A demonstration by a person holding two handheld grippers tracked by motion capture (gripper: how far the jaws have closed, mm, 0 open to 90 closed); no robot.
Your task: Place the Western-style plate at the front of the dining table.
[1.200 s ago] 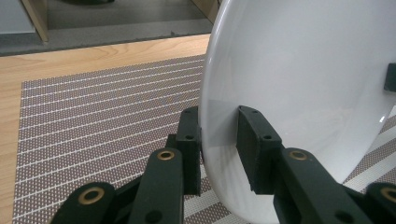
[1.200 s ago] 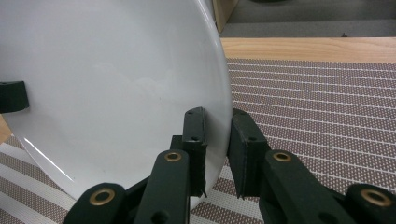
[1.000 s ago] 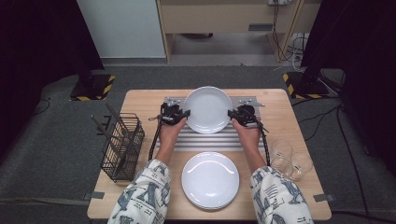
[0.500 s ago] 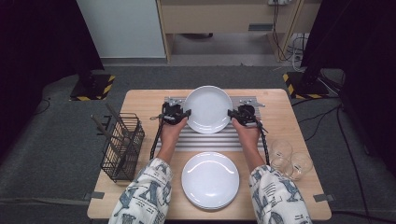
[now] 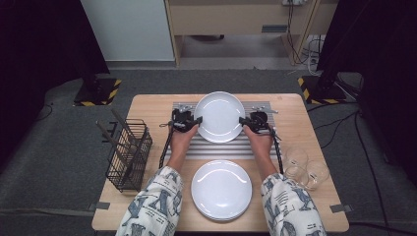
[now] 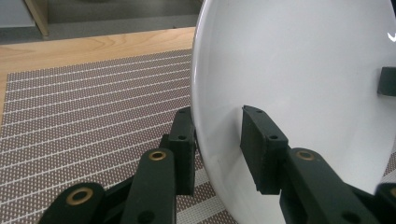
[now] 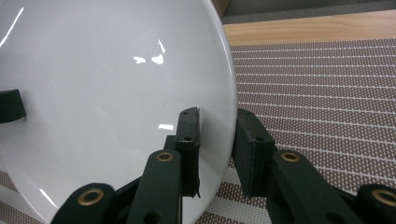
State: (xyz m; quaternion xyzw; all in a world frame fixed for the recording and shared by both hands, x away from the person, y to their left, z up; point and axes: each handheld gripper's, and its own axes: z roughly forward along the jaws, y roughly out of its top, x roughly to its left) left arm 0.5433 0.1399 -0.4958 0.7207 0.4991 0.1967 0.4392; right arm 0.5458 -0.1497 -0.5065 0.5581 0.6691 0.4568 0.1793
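A white plate [image 5: 220, 116] stands tilted on edge over the far part of the striped mat [image 5: 216, 149]. My left gripper [image 5: 195, 121] straddles its left rim and my right gripper [image 5: 244, 121] its right rim. In the left gripper view the plate [image 6: 303, 93] sits between the jaws of my left gripper [image 6: 219, 121], and the inner pad stands a little off its face. In the right gripper view the rim of the plate [image 7: 102, 102] lies between the jaws of my right gripper [image 7: 218, 121] with slack. Both pairs of jaws have just been opening around the rim.
A stack of white plates [image 5: 221, 189] lies near the front edge between the forearms. A black wire basket [image 5: 129, 152] with utensils stands at the left. Clear glasses [image 5: 305, 169] sit at the right. Metal fittings [image 5: 264, 109] show at the mat's far corners.
Hands and plate stay where they were. No shift shows in the high view.
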